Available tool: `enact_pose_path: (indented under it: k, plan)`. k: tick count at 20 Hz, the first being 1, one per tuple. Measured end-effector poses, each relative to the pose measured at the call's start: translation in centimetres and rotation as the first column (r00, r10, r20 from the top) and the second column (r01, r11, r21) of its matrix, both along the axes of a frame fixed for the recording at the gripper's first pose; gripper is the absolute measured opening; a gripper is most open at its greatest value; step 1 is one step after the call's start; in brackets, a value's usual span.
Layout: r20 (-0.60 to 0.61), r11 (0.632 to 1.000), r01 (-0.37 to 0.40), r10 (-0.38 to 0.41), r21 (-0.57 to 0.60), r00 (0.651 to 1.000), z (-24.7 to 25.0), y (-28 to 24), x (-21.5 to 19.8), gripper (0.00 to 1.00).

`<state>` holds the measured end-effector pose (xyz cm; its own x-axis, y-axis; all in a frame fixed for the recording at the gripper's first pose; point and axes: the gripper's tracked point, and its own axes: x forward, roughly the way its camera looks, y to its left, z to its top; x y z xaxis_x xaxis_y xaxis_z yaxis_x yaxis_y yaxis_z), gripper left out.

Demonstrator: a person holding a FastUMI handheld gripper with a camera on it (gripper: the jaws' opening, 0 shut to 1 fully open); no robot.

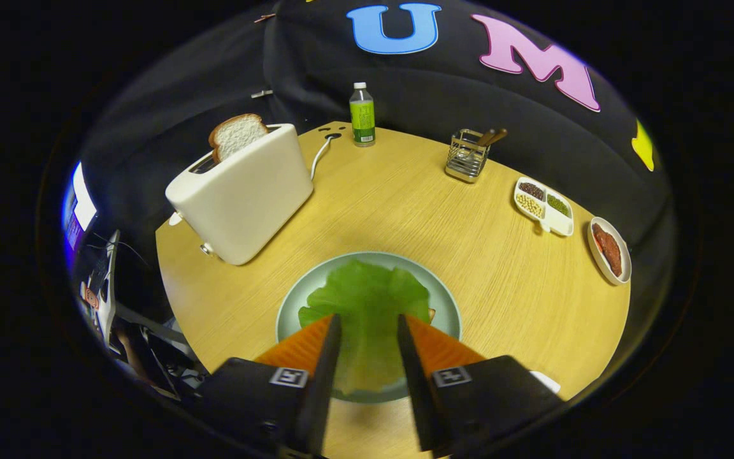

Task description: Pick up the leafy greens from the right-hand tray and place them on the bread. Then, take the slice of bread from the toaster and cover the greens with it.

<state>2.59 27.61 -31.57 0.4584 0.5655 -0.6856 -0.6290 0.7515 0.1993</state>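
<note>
**Greens on the plate, toast not yet fetched**

The gripper (369, 319) hangs over the plate (448, 305) with its fingers (332, 338) parted and nothing between them but open air; the greens (367, 299) lie flat below, seen through the gap. The leaf spreads over most of the plate, and a small brown corner (431, 313) peeks out at its right side, likely the bread underneath. So the first half of the task looks done.

The slice (237, 134) stands upright in the toaster (246, 197), which sits beyond the plate to the left, near the table (405, 197) edge. Its top half is clear of the slot, so there is room to grip.

What could go wrong from here:

- The leaf is light and loose. If a fingertip is touching it, which I cannot tell, lifting away could drag it off the bread.
- The toaster is angled to the fingers. A pinch across the slice's width instead of its faces would likely slip or crumble the crust.
- Squeezing soft bread hard could dent or tear it; too light and it may drop on the way back.
- The toaster may shift or tip if the slice catches in the slot on the pull.
- Released off-centre, the slice would leave greens hanging out or slide off the leaf
</note>
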Motion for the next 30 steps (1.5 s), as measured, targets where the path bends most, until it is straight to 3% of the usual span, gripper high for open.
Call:
enact_pose_path:
  k: [2,5,12,16,20,24,30]
  plan:
    - [0.019,1.0,-0.001,0.001,-0.018,1.0,0.1,-0.4,-0.2,0.87]
    - [0.046,1.0,0.001,-0.001,-0.012,0.999,1.0,-0.8,-0.6,0.98]
    - [0.109,0.993,0.052,-0.063,0.102,0.992,7.3,-1.5,-0.5,0.98]
    - [0.211,0.987,-0.006,-0.028,0.158,0.977,13.7,0.0,-0.7,0.99]
    - [0.288,0.97,-0.06,-0.012,0.237,0.957,20.6,3.7,-1.0,1.0]
    - [0.305,0.949,-0.056,-0.043,0.309,0.951,25.2,7.8,-0.2,1.0]
    - [0.244,0.928,-0.013,-0.084,0.373,0.966,26.4,15.2,1.3,0.99]
